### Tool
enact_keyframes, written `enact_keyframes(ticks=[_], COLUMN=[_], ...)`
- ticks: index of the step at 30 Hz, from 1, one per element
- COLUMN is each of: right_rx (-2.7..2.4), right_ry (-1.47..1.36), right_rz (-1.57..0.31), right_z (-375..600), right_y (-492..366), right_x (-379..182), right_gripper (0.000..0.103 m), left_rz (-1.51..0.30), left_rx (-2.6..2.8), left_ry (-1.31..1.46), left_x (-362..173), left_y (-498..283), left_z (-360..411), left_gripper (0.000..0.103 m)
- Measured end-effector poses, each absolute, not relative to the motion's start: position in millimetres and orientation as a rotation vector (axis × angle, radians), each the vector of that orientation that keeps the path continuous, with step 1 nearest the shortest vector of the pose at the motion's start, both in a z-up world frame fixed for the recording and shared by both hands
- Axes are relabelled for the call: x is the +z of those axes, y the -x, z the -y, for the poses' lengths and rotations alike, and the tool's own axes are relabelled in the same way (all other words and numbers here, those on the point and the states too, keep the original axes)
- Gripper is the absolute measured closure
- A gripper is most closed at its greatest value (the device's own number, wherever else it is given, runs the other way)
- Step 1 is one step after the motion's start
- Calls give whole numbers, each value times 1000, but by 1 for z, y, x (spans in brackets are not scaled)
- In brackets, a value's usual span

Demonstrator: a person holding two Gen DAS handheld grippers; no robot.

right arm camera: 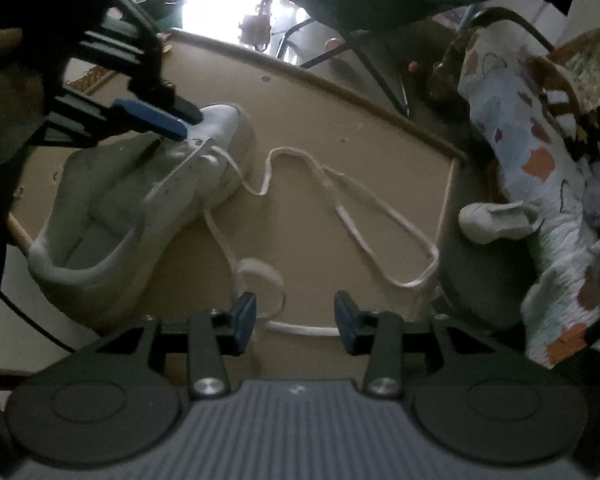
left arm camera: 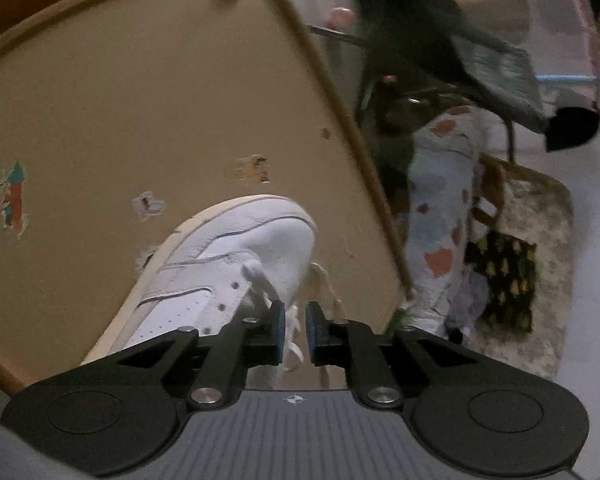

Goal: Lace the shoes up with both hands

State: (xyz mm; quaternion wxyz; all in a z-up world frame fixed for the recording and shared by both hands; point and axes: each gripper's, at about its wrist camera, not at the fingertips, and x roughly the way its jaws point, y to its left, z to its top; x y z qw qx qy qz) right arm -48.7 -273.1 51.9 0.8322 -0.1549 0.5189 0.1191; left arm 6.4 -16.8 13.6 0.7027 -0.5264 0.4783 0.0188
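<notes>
We are seeing a white leather low-top sneaker [left arm camera: 228,264] resting on a tan worktop with a raised wooden rim [left arm camera: 120,100]. Its long white flat shoelace [right arm camera: 352,216] is trailing off the toe end and snaking loosely across the board; only the right wrist view is showing this. The left wrist view alone is showing faded cartoon stickers [left arm camera: 8,200] on the board; no writing is readable. The left gripper [left arm camera: 296,332] is hovering over the eyelet rows, its blue-padded fingers [left arm camera: 278,330] standing narrowly apart with lace strands between them; we cannot tell whether the pads are pinching. The right gripper [right arm camera: 296,316] is hanging over the lace near the heel, fingers [right arm camera: 244,316] moderately apart, a lace loop lying between them unpinched. Beyond the rim a wicker basket [left arm camera: 540,184] is showing; its contents are unclear.
</notes>
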Motion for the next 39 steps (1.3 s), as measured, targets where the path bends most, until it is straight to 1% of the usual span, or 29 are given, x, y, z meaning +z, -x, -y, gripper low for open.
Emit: enact_keyframes(ticks=[2, 4, 5, 6, 8, 10, 11, 12, 13, 14, 15, 16, 17, 18, 25, 30, 33, 37, 38, 39], right_rx=[253, 255, 255, 255, 258, 255, 251, 250, 251, 251, 252, 250, 245, 239, 234, 317, 371, 412, 420, 424], right_ry=[317, 316, 314, 308, 298, 297, 299, 300, 301, 301, 302, 301, 296, 290, 194, 34, -80, -116, -106, -84], right_rz=[-1108, -1111, -1110, -1107, -1105, -1108, -1107, -1107, -1106, -1106, -1104, -1098, -1088, -1075, -889, -863, -902, -934, -940, -946], right_z=[271, 269, 269, 269, 268, 267, 265, 264, 263, 262, 261, 261, 262, 262, 277, 283, 283, 276, 274, 272], right_y=[51, 53, 54, 55, 55, 55, 55, 55, 56, 56, 57, 58, 58, 58, 53, 39, 26, 14, 12, 10], right_x=[49, 47, 46, 46, 46, 44, 43, 42, 42, 41, 41, 41, 42, 44, 66, 71, 65, 53, 51, 49], right_gripper=[59, 59, 59, 59, 58, 58, 58, 58, 58, 58, 57, 57, 57, 57, 57, 57, 59, 69, 70, 74], left_rz=[-1079, -1091, -1091, -1081, -1066, -1058, -1057, -1060, -1064, -1069, -1066, -1058, -1048, -1039, -1038, -1039, -1036, -1017, -1013, -1010], left_rx=[60, 78, 82, 77, 63, 62, 61, 52, 47, 50, 55, 57, 56, 48, -23, -48, -55, -67, -67, -66], left_ry=[1168, 1153, 1153, 1170, 1176, 1148, 1126, 1102, 1078, 1061, 1055, 1057, 1064, 1076, 937, 897, 864, 795, 791, 787], left_x=[15, 17, 18, 18, 19, 20, 20, 20, 20, 20, 19, 17, 15, 14, 22, 23, 23, 27, 27, 28], left_y=[-7, -5, -5, -6, -9, -11, -11, -11, -11, -12, -13, -12, -11, -9, -1, 5, 8, 12, 12, 12], left_z=[21, 22, 23, 23, 25, 30, 33, 36, 39, 41, 41, 40, 39, 36, 36, 33, 30, 31, 31, 30], left_gripper=[86, 83, 79, 73, 65, 64, 65, 72, 73, 80, 92, 93, 98, 100, 101, 101, 101, 101, 101, 101])
